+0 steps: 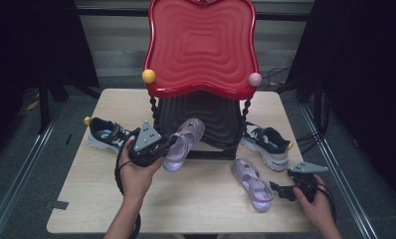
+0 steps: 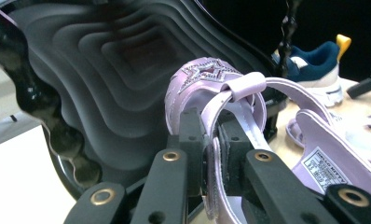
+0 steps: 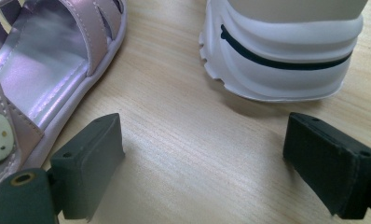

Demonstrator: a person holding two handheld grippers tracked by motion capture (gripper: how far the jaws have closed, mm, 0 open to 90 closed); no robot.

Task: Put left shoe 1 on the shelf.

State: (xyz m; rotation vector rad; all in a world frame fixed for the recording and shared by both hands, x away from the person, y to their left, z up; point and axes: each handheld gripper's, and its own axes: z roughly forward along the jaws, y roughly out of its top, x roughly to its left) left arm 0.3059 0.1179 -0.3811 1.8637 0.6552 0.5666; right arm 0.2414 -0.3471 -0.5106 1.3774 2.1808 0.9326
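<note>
While the left gripper [image 1: 162, 148] is clamping 1 lilac sandal [image 1: 182, 143] mid-frame, the right gripper [image 1: 281, 190] is hovering wide open, lower right.

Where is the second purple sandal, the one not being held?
In the high view the loose purple sandal lies flat on the table, right of centre, just left of the open right gripper and in front of the right sneaker.
</note>
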